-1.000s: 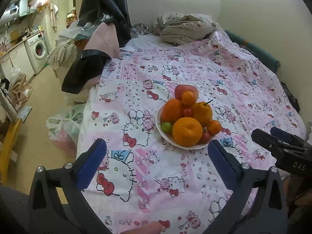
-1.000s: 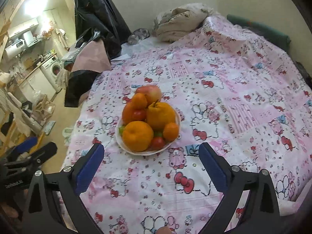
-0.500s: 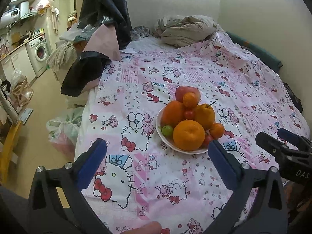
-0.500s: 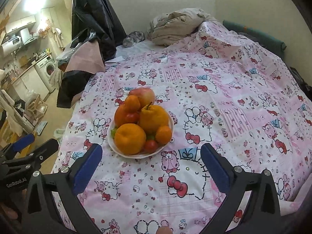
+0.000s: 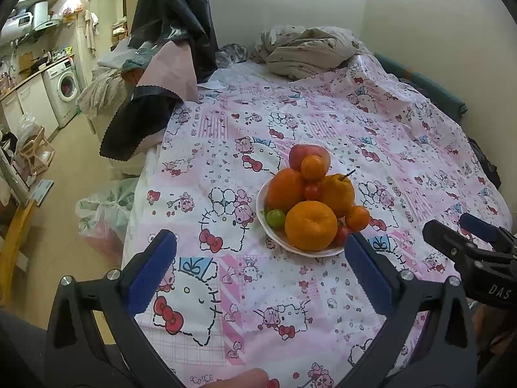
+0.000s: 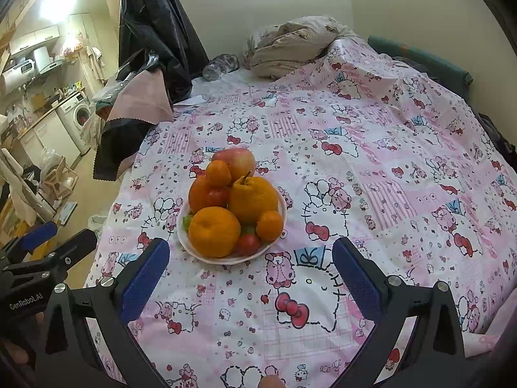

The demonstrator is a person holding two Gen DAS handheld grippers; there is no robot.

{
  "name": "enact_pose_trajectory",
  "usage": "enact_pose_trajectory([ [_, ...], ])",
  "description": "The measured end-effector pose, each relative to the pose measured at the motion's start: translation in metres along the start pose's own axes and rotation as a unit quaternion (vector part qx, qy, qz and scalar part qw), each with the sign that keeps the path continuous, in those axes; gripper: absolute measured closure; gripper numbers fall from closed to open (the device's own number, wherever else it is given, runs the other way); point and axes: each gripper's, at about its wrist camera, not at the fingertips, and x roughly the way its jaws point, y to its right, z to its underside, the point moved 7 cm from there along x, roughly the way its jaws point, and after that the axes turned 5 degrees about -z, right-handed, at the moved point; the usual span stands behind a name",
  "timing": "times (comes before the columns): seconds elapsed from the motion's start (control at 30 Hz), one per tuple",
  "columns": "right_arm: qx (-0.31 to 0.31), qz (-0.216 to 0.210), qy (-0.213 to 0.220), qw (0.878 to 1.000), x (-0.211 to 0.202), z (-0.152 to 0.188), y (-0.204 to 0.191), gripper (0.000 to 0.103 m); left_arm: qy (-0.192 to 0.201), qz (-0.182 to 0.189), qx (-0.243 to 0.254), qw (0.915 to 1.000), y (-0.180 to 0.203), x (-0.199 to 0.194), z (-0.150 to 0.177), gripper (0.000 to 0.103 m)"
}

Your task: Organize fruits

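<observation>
Both viewpoints shift over the patterned sheet — in the right wrist view the piled fruit plate (image 6: pixel 277 208) sits lower and nearer the left gripper (image 6: pixel 53 244), whose finger tips rise slightly at the frame's left edge.

Home: bed (image 6: pixel 387 148), washing machine (image 5: pixel 66 92)

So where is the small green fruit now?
In the left wrist view the small green fruit lies at the left edge of the white plate, tucked beside the big front orange.
</observation>
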Motion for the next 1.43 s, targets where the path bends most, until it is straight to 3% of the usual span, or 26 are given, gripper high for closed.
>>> enact_pose_trajectory([
  [1.43, -0.003, 0.003, 0.000, 1.000, 0.0013, -0.0015, 0.0057, 0.000, -0.008, 0.004, -0.007, 0.9999, 0.0032, 0.0009, 0.0013, 0.000],
])
